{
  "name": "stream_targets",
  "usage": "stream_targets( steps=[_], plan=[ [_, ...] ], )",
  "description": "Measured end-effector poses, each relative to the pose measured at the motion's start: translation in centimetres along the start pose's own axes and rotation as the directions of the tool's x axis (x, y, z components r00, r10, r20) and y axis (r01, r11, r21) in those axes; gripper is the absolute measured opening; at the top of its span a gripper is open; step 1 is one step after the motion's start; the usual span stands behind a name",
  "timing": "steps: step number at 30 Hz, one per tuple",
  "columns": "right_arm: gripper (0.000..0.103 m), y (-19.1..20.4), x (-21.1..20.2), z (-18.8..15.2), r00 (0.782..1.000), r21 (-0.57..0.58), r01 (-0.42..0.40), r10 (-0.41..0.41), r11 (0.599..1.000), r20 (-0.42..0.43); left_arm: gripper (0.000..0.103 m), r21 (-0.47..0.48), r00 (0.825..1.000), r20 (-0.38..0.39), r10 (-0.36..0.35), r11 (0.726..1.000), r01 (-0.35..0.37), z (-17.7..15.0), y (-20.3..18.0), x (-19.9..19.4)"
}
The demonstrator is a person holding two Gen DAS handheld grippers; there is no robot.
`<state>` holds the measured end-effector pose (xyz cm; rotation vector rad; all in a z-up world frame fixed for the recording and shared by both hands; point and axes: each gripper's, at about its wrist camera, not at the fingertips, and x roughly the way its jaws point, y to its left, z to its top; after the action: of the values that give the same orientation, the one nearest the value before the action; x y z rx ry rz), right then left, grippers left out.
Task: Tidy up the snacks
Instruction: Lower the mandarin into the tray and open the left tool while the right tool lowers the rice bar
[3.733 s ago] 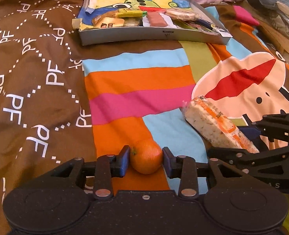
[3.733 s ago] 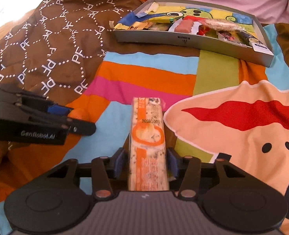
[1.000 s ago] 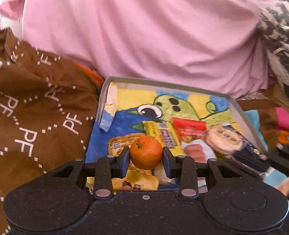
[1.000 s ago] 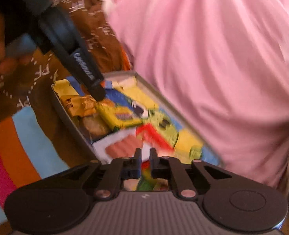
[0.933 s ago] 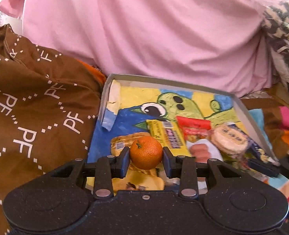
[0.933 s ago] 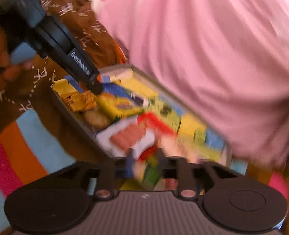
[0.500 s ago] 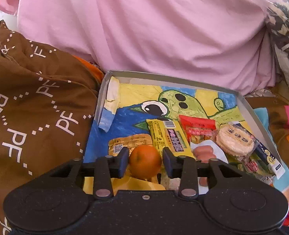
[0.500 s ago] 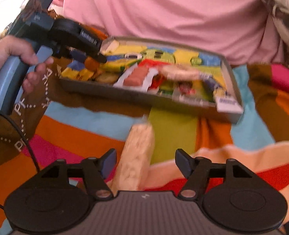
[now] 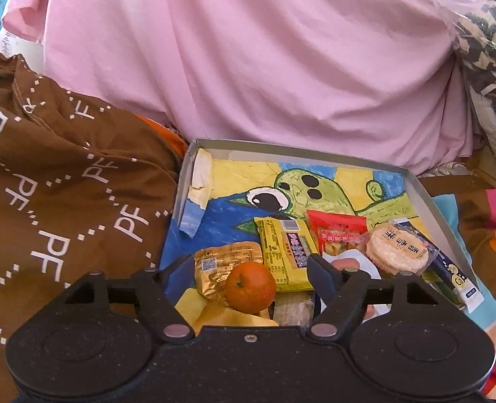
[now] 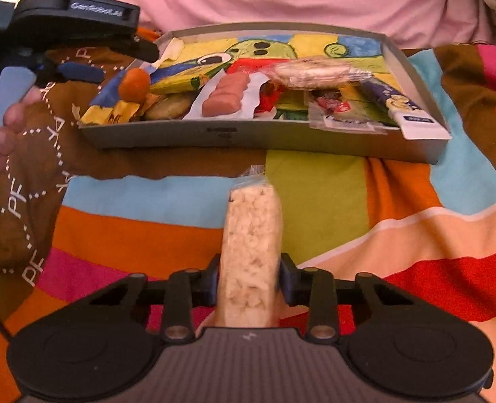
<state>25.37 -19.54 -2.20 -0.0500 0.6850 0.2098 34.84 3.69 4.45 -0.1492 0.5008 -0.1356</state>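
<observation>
Two grippers fill my screens. My left gripper [image 9: 250, 270] hangs spread wide over the near left corner of the grey tray [image 9: 426, 191], both pads clear of the small round orange [image 9: 250, 286], whose dimpled skin rests on crinkly foil packets. Going rightward in that view I see a gold foil pouch [image 9: 221, 262], a yellow wrapped bar [image 9: 286, 252], a red packet [image 9: 337, 231] and a round rice cracker [image 9: 395, 252] in clear film, all lying on the tray's painted green cartoon lining. Soft pink cloth [image 9: 264, 67] rises behind the tray, and brown lettered fabric [image 9: 63, 201] bunches to its left.

My right gripper [image 10: 249, 283] is pinching a long puffed-rice bar [image 10: 252, 241], pebbly and pale inside clear plastic, held above the striped blanket [image 10: 315, 208] just short of the tray's front wall. Only this view shows the hand [image 10: 3, 124] around the left tool's handle, the pink wafer bar [image 10: 226, 99] on white wrapping, and the tray's whole front side. The left view alone shows the lining's cartoon eye plainly.
</observation>
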Motion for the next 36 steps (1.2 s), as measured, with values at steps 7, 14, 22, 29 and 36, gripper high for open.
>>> stream_targets(
  steps=[7,14,22,29,36],
  plan=[
    [0.034,0.0,-1.3,0.2,0.999,0.002,0.004,-0.004,1.0,0.034,0.086,-0.021,1.0,0.008,0.011,1.0,-0.011,-0.1,0.2,-1.3],
    [0.034,0.4,-4.0,2.1,0.992,-0.007,-0.015,0.016,1.0,0.123,0.094,-0.03,0.999,0.012,0.031,0.999,-0.031,-0.6,0.4,-3.2],
    [0.034,0.3,-4.0,8.3,0.972,-0.068,-0.044,0.058,0.997,0.229,0.101,-0.055,0.997,0.046,0.057,0.997,-0.054,0.0,1.0,-4.8],
    [0.034,-0.1,0.4,14.5,0.971,-0.124,-0.072,0.098,0.99,0.218,0.102,-0.071,0.995,0.054,0.081,0.995,-0.077,-0.2,2.0,-4.6],
    [0.034,0.2,5.8,17.4,0.986,-0.103,-0.09,0.103,0.991,0.134,0.102,-0.085,0.996,0.037,0.079,0.994,-0.075,-0.9,2.5,-3.6]
  ],
)
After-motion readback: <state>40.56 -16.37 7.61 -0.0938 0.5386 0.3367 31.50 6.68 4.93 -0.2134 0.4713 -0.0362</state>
